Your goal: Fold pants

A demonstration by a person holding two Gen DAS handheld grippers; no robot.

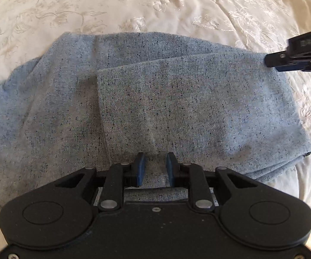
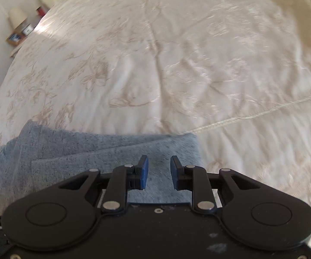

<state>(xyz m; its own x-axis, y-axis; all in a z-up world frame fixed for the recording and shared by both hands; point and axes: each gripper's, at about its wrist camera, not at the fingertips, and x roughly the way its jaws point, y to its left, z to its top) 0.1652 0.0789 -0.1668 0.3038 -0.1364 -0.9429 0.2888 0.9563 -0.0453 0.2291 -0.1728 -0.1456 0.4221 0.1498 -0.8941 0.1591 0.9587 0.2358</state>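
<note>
Blue-grey speckled pants (image 1: 155,99) are lying folded crosswise on the bed (image 1: 177,6), directly under both parted, empty tools: the left hand-held gripper (image 1: 154,168) over the near hem, the right hand-held gripper (image 2: 159,172) at the right end.

Light blue-grey pants (image 1: 155,99), flecked with dark specks, are lying on a cream bedspread (image 2: 177,54) showing tan embroidered flowers. Black grippers are showing blue pads on their fingers (image 1: 141,168).

left tongs (image 1: 154,168): angled steeply down, pads apart | right tongs (image 2: 159,172): angled steeply down, pads apart
</note>
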